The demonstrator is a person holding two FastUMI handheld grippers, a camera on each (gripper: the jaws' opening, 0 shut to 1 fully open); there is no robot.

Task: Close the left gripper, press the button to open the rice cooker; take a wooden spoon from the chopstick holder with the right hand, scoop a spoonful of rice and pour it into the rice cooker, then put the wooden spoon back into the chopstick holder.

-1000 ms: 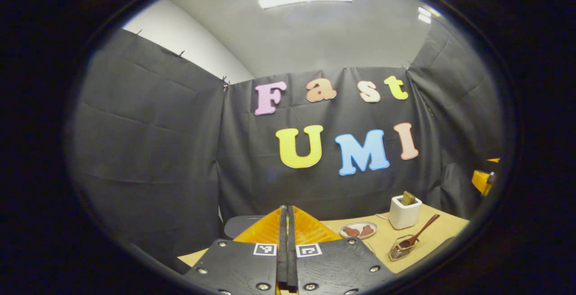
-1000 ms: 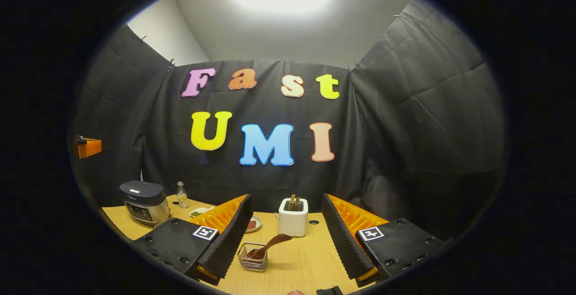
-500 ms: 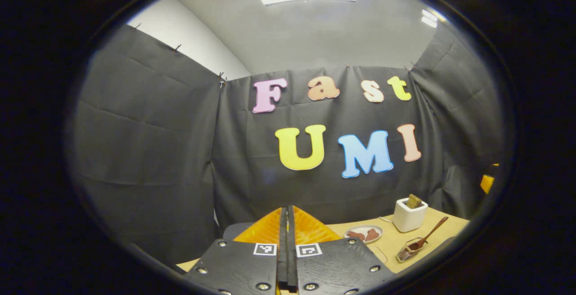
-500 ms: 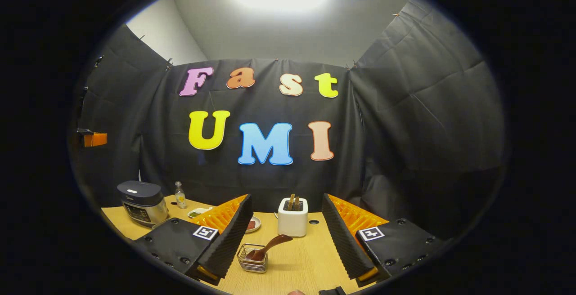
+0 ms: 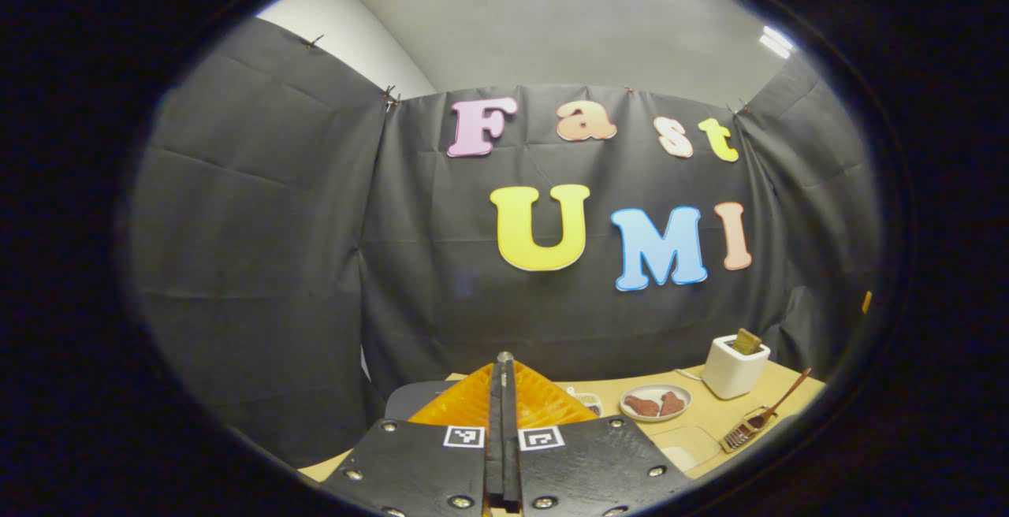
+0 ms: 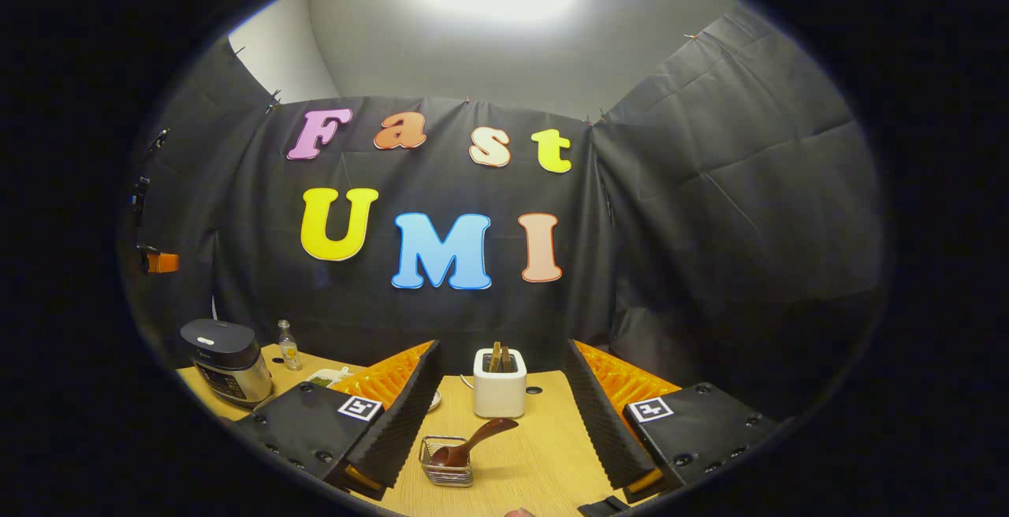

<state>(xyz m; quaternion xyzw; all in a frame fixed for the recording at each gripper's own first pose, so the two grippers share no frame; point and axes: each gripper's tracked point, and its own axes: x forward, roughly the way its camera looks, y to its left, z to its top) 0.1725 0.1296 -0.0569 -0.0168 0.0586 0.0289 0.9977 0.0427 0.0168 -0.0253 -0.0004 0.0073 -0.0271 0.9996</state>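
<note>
In the right gripper view the rice cooker (image 6: 225, 359), with a dark lid on a silver body, stands lid down at the table's far left. A wire chopstick holder (image 6: 447, 463) sits near the front with the wooden spoon (image 6: 477, 442) lying in it, handle pointing right. My right gripper (image 6: 501, 347) is open above the table, apart from the holder, with nothing between its fingers. My left gripper (image 5: 502, 367) is shut on nothing. A dark rounded lid (image 5: 410, 399) shows just behind its fingers, mostly hidden. The holder and spoon (image 5: 753, 426) lie far to its right.
A white box (image 6: 499, 383) with wooden pieces standing in it is at the back of the wooden table (image 6: 536, 454). A small bottle (image 6: 289, 346) and a dish stand beside the cooker. A plate (image 5: 654, 403) holds reddish pieces. Black cloth walls close in three sides.
The left gripper view has tipped down and swung left a little, so the table items slid right. The right gripper has turned slightly right, so the cooker drifted left. Both grippers keep their state.
</note>
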